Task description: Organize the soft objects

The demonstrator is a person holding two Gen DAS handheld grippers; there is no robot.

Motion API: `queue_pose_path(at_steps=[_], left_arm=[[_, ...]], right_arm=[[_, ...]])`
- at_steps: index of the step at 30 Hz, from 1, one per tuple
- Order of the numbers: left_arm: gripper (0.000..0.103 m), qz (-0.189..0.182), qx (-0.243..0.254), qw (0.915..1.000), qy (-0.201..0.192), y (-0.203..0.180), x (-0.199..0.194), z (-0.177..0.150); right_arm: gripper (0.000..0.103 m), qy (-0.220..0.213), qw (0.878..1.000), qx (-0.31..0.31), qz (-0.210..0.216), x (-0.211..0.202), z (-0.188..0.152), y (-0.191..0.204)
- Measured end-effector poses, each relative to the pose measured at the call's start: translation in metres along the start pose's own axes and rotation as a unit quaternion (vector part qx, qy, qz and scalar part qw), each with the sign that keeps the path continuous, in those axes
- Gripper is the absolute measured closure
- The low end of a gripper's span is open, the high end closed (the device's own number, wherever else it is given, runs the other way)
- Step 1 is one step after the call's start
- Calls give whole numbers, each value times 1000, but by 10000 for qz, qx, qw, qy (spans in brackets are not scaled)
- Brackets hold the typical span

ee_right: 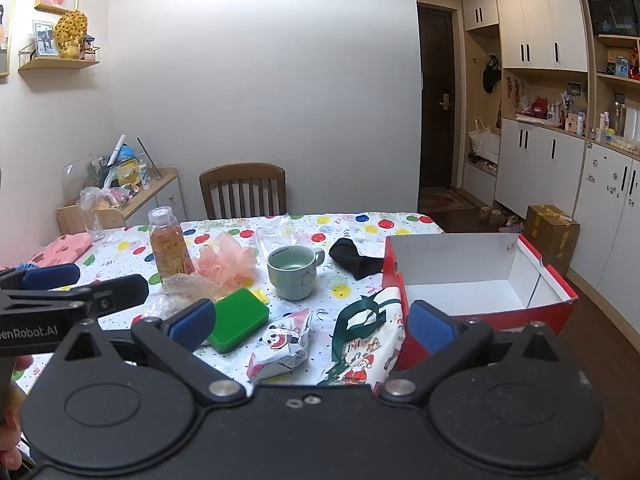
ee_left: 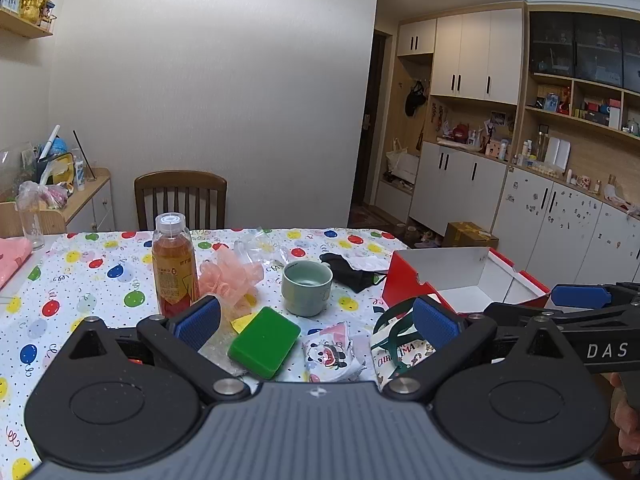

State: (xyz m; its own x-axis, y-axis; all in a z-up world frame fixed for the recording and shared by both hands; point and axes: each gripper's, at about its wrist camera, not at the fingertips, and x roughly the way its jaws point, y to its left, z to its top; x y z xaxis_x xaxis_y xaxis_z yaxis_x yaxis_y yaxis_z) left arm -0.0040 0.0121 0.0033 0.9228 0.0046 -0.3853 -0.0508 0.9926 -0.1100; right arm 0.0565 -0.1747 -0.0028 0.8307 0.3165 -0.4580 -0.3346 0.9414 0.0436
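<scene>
Balloon tablecloth (ee_left: pixel 100 276) under 2 wide-spread grippers (ee_left: pixel 316 324) (ee_right: pixel 312 326)

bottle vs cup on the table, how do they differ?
The bottle is tall, narrow and clear, showing amber drink; the cup is short, wide and opaque pale green. The bottle is closed with a white cap, while the cup is open-topped and has a side handle. The bottle stands left of the pink mesh puff, the cup right of it. Both stand upright on the balloon-print tablecloth.
</scene>
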Motion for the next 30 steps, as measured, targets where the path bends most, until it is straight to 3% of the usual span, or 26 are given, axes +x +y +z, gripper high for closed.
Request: queue_pose_path(at_steps=[30], left_arm=[[0, -63, -12, 10000, 65, 5, 9, -3]], right_arm=[[0, 36, 10000, -34, -84, 7, 0, 4]])
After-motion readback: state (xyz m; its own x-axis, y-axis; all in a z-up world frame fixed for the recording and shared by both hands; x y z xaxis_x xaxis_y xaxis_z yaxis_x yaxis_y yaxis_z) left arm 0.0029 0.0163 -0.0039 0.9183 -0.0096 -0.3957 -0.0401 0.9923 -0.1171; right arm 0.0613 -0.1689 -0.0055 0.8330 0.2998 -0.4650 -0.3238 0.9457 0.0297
